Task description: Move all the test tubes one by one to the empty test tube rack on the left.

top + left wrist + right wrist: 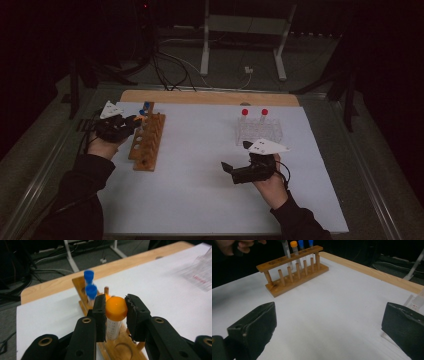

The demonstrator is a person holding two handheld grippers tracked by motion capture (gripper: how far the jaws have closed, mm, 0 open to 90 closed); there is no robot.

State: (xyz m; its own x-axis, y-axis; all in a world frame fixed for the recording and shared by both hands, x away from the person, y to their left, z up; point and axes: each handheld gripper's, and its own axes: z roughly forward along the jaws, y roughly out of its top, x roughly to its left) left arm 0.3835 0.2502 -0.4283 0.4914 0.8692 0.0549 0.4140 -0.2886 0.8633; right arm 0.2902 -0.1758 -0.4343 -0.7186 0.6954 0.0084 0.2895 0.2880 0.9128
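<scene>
My left gripper [115,312] is shut on a clear tube with an orange cap [116,308], held upright over the wooden tube rack [120,350]. The tube's lower end is down at the rack's top board. Behind it in the rack stand two blue-capped tubes [91,291] and another orange-capped one, mostly hidden. In the high view, the left gripper [120,127] is at the far end of the wooden rack [147,142]. My right gripper [250,167] hovers open over the white sheet with nothing between its fingers. In its own view, the right gripper [329,325] faces the wooden rack [294,272].
A clear plastic rack [258,132] with two red-capped tubes stands right of centre, just beyond the right gripper. White paper [200,165] covers the table, with a wooden strip [210,97] along the far edge. Cables and a metal stand lie on the floor behind.
</scene>
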